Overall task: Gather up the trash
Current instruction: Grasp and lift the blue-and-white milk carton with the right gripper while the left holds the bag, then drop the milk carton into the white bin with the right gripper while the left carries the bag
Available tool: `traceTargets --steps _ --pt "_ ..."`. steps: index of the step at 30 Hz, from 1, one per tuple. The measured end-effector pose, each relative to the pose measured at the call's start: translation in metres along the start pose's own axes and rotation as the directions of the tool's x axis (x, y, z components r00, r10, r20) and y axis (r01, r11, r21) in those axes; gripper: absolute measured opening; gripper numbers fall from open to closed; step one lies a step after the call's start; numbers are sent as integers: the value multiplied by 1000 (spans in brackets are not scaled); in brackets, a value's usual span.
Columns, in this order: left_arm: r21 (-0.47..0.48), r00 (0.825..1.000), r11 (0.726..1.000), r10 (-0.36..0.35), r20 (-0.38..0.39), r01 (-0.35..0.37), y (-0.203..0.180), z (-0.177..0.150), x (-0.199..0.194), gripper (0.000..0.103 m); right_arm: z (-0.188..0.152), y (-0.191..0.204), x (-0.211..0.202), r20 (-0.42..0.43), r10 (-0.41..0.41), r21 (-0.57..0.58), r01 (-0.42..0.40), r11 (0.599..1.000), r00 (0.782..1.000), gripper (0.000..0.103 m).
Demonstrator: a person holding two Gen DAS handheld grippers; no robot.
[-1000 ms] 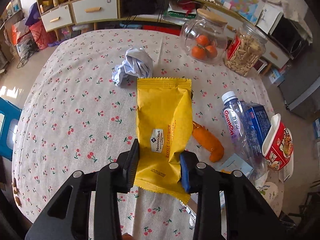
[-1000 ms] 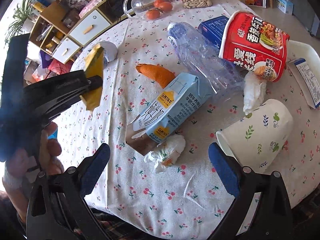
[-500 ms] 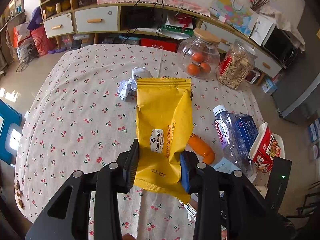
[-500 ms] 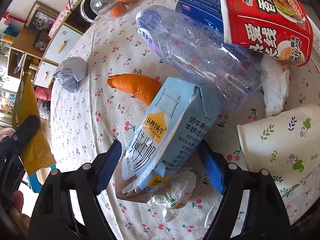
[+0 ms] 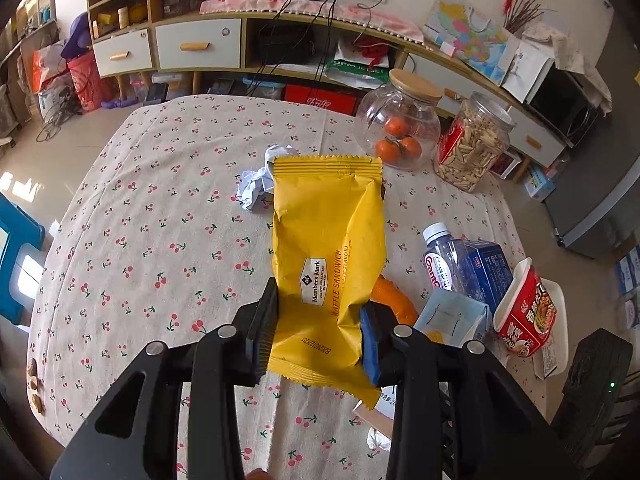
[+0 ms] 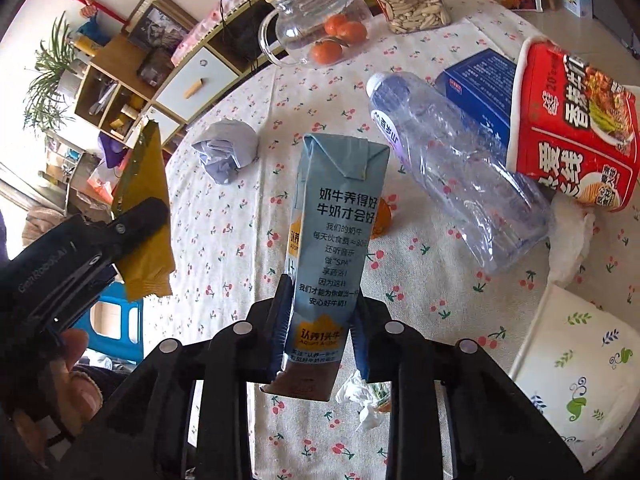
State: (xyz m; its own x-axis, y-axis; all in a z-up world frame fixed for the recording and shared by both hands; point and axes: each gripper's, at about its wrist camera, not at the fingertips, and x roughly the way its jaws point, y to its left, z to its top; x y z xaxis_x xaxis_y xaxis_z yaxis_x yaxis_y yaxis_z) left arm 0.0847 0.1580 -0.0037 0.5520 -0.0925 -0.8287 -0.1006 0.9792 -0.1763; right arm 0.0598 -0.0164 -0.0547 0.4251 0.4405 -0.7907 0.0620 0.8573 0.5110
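Wrapper (image 5: pixel 328 264) first: yellow, crinkled foil-like plastic with serrated ends, printed "Member's Mark" and "WAFFLE SANDWICH", pinched at its lower part between the pads of my left gripper (image 5: pixel 318 330) and standing up past the fingertips, clear of the tablecloth (image 5: pixel 160 216). My right gripper (image 6: pixel 320 320) is clamped on a pale blue milk carton (image 6: pixel 336 224), a slim box with folded top flaps and Chinese print down its face; near the fingers a yellow patch reads what I take to be "ADOPT A COW", though the small type is hard to make out. The carton juts forward beyond the fingertips, off the cloth.

Right of the right fingers lie a crushed clear plastic bottle (image 6: pixel 452 160), a red instant noodle cup (image 6: pixel 572 128) on its side, a blue box (image 6: pixel 480 84) and a white paper cup (image 6: pixel 576 380) with leaf patterns. Ahead, left of the carton, sits a crumpled paper ball (image 6: pixel 228 148). Orange peel (image 6: pixel 380 216) peeks from behind the carton. The cloth is cherry-printed fabric.
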Motion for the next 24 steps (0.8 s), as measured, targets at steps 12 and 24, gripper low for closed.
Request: traceTargets --steps 12,24 --pt "0 996 998 -62 59 62 -41 9 -6 36 42 -22 -77 202 -14 -77 30 997 979 26" --pt "76 988 990 -124 91 117 -120 5 3 36 91 -128 -158 446 -296 -2 332 943 845 26"
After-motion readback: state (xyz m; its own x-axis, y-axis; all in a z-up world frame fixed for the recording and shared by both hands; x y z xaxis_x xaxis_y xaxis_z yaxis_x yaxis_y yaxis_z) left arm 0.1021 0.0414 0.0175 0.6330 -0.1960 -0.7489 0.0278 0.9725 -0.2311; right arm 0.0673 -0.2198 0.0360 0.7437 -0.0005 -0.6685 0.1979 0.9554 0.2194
